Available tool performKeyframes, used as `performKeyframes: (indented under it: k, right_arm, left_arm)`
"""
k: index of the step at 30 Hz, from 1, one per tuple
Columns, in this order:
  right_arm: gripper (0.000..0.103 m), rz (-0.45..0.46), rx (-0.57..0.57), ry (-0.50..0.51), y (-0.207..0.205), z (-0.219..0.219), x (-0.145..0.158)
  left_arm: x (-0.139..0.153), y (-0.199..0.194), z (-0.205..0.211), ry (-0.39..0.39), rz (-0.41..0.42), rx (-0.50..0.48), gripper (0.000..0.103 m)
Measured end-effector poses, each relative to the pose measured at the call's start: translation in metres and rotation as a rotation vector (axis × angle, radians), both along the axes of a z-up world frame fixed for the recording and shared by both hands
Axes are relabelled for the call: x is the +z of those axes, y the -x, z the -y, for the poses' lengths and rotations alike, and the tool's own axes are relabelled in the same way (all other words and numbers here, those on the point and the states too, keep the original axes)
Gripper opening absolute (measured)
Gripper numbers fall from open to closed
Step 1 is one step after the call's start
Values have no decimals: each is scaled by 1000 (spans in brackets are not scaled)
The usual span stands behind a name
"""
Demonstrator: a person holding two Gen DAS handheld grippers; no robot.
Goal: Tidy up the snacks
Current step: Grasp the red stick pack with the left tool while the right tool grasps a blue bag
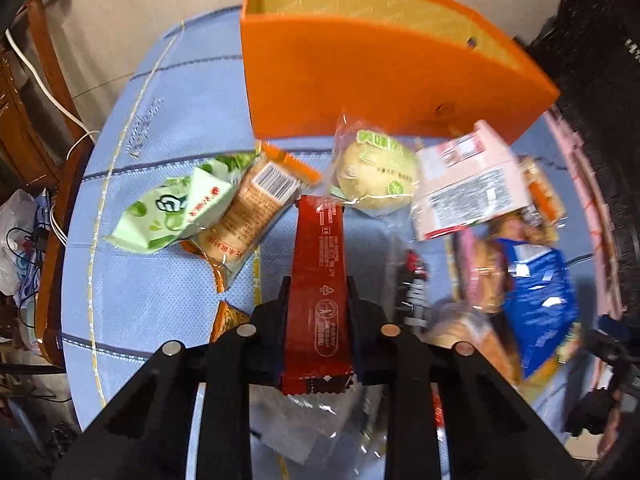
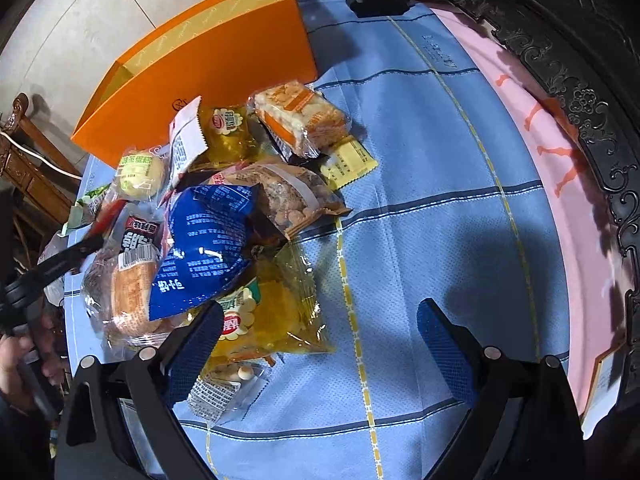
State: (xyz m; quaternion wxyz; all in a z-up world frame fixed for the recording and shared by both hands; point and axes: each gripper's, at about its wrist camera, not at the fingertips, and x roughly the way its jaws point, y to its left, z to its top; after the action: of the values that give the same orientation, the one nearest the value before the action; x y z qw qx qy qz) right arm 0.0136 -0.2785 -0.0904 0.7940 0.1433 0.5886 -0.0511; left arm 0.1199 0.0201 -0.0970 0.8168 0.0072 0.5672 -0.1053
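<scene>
We clamp the left gripper [image 1: 318, 300] on a red packet [image 1: 318, 280] just before the orange box [image 1: 360, 80], the right gripper [image 2: 320, 344] gaping empty; gripped by its edges, the slick wrapper may slip out.

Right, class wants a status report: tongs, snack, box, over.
Left tongs shut on long red foil snack packet. Right tongs open, empty. Open orange cardboard box beyond; nothing in between.

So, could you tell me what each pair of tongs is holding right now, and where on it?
The left tongs are shut on the red snack bar, gripping its long sides near the lower end. The right tongs stand open, holding nothing.
</scene>
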Motion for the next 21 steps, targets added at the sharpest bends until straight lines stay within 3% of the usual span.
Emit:
performKeyframes:
  k: [5, 11, 15, 21]
  right_arm:
    - [98, 6, 19, 6, -2, -3, 0]
    - [98, 40, 107, -14, -22, -35, 10]
    - [98, 26, 126, -46, -44, -57, 7]
    - [94, -7, 152, 13, -63, -80, -3]
  left_arm:
    - [29, 26, -4, 16, 65, -10, 23]
    - [48, 49, -11, 49, 88, -8, 23]
    - [49, 60, -17, 48, 87, 10, 23]
    - [47, 65, -26, 63, 78, 34, 23]
